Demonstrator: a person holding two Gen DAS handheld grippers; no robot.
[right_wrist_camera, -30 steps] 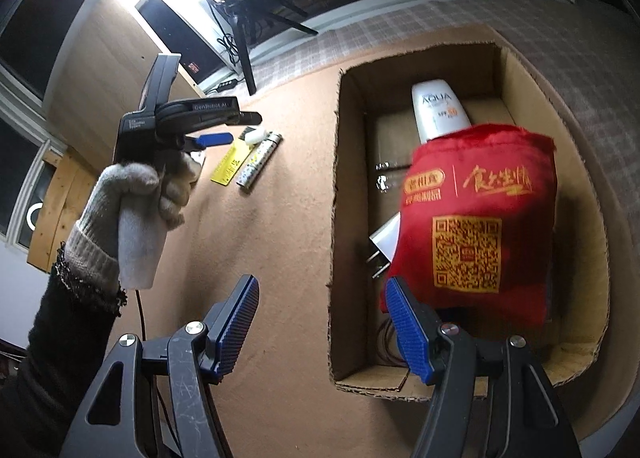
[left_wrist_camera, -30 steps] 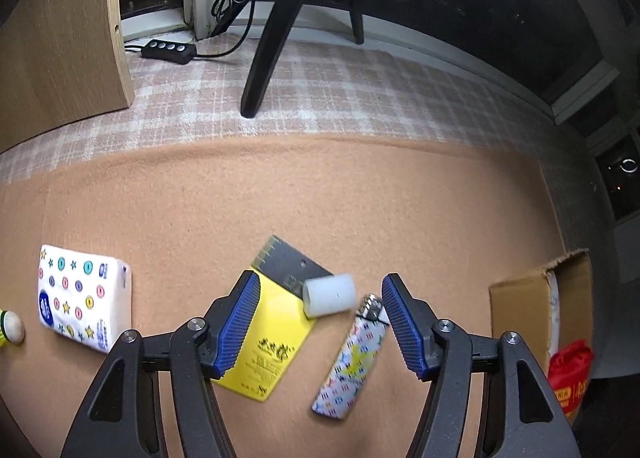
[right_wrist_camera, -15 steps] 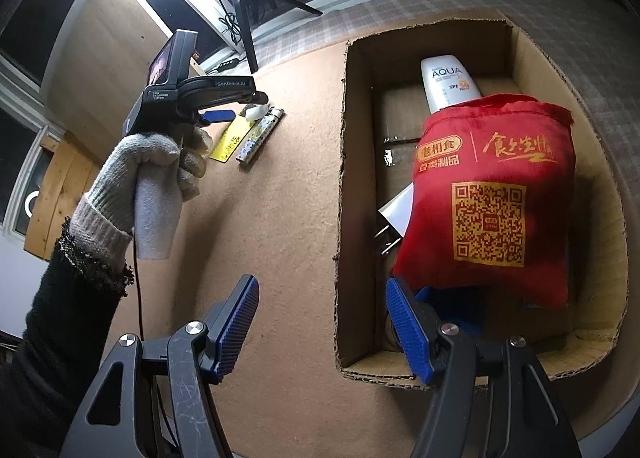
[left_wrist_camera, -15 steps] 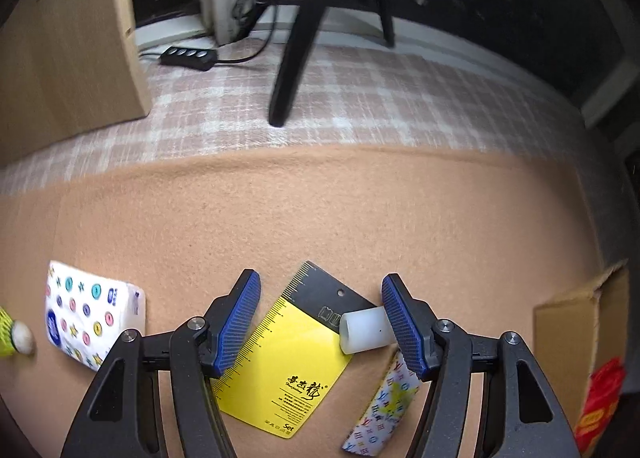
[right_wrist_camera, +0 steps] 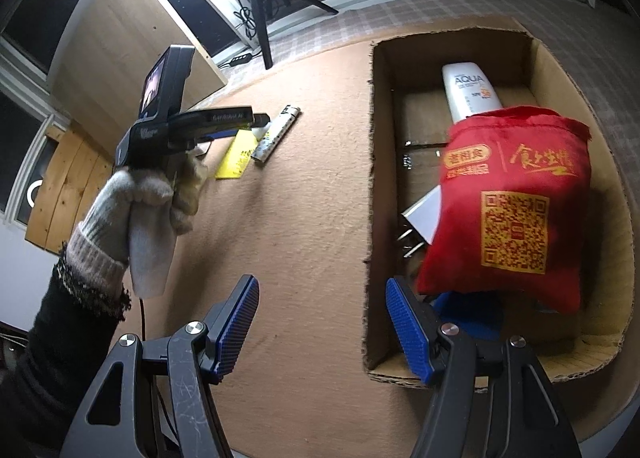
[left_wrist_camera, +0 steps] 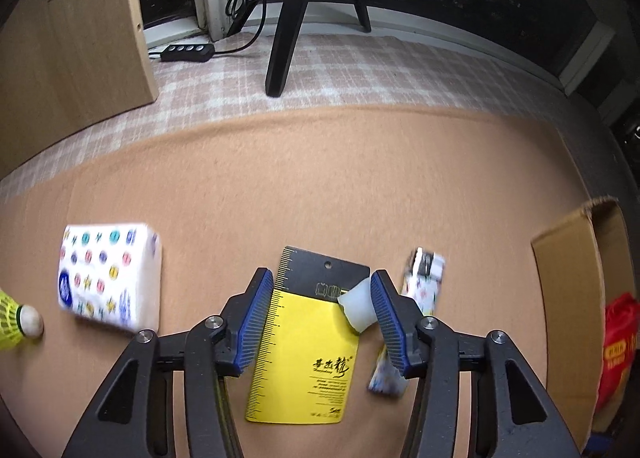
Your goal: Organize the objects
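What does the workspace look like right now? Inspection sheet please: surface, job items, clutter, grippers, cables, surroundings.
Surface: tan felt mat on checked cloth.
Job's things: yellow ruler card, white cap, patterned lighter, tissue pack, shuttlecock on the mat; red bag and sunscreen tube in the cardboard box.
Clutter: nothing seen.
Grippers: left gripper jaws have just been closing, straddling card and cap; right gripper open, empty.
Cables: power strip and cord by the window.
Surroundings: tripod leg, wooden panel.

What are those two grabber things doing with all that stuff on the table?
A person is tidying things into the cardboard box. The left gripper has been closing around the yellow ruler card, one of its fingers against the small white cap. The right gripper waits open at the box edge, near the red bag.
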